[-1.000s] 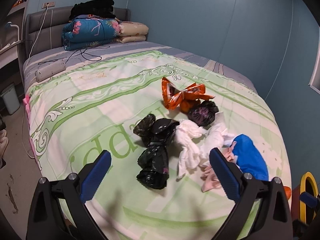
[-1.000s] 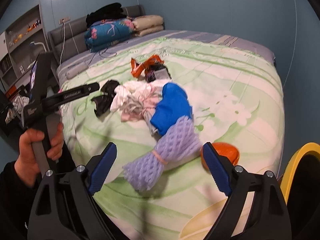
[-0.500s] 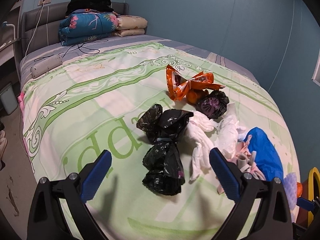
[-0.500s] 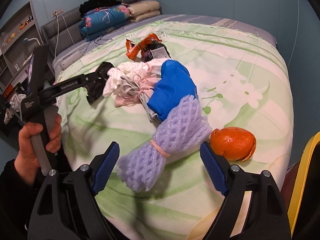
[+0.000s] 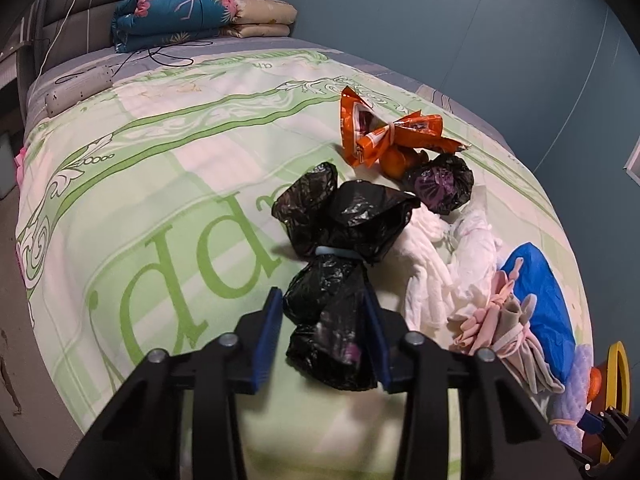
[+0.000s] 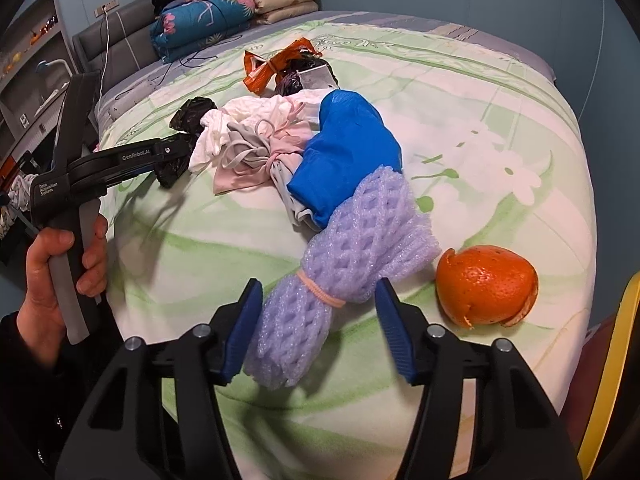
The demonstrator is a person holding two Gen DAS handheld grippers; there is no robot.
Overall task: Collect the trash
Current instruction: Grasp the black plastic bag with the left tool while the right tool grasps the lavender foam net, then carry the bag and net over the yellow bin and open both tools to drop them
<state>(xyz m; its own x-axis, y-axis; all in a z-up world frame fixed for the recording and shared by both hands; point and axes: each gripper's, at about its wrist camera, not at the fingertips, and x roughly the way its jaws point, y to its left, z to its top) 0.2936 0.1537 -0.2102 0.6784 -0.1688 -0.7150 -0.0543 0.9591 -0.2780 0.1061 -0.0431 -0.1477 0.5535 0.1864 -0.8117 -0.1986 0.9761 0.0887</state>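
Trash lies in a heap on the green-patterned bed (image 5: pixel 160 184). My left gripper (image 5: pixel 322 336) is closing; its blue pads press both sides of the lower half of a black plastic bag (image 5: pixel 360 216) tied with a band. My right gripper (image 6: pixel 316 332) is closing too. A purple foam net (image 6: pixel 360 224) lies between its jaws, against the left pad and apart from the right one. An orange peel (image 6: pixel 486 290) sits just right of it. Further along lie a blue bag (image 6: pixel 348 148), a pink and grey bundle (image 5: pixel 500 320), white rags (image 5: pixel 432 260), a small dark bag (image 5: pixel 440 186) and an orange wrapper (image 5: pixel 376 132).
Folded quilts and pillows (image 5: pixel 180 12) are stacked at the headboard, with a power strip (image 5: pixel 76 88) and cables near them. A yellow rim (image 6: pixel 616 360) stands at the bed's near right edge. A person's hand (image 6: pixel 52 272) holds the left gripper's handle at the left.
Both grippers sank toward the bed and narrowed their jaws. The left pads came together onto the black bag; the right jaws drew in around the purple foam net.
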